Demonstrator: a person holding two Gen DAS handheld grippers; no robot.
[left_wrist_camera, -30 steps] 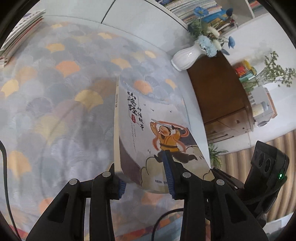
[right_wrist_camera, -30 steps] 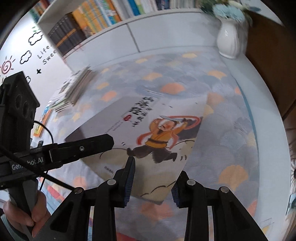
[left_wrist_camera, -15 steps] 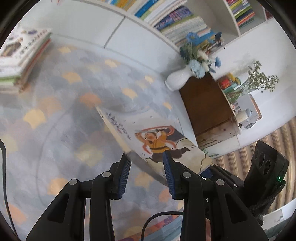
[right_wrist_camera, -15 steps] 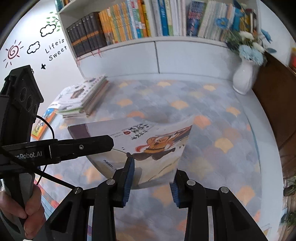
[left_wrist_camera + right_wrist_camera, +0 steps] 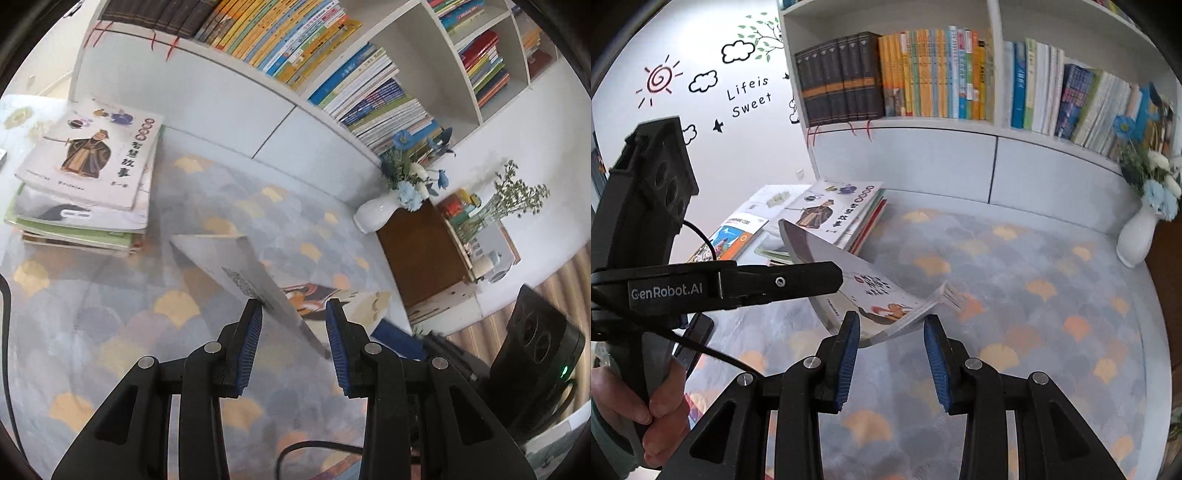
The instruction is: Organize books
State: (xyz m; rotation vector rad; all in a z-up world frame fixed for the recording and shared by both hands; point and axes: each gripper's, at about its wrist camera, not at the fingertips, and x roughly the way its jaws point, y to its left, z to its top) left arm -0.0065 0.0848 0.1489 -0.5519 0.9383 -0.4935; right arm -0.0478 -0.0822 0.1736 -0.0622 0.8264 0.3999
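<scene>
A thin picture book (image 5: 236, 266) with a cartoon warrior on its cover hangs in the air over the patterned carpet (image 5: 110, 317), sagging and bent. It runs slantwise between the blue pads of my left gripper (image 5: 293, 306), which is shut on its edge. In the right wrist view the same book (image 5: 879, 291) has its lower edge between the pads of my right gripper (image 5: 892, 321), also shut on it. One left-gripper finger (image 5: 775, 282) lies across the cover. A stack of books (image 5: 85, 173) lies on the carpet at the far left, below the filled bookshelf (image 5: 923, 77).
A white vase (image 5: 373, 216) with blue flowers stands on the carpet's far right corner beside a brown wooden cabinet (image 5: 421, 254). More books lie flat left of the stack (image 5: 738, 232). A person's hand (image 5: 646, 406) holds the left gripper's handle.
The book has risen off the carpet and turned from cover-up to nearly edge-on. Both grippers have lifted and tipped up, bringing the bookshelf and the stack into view.
</scene>
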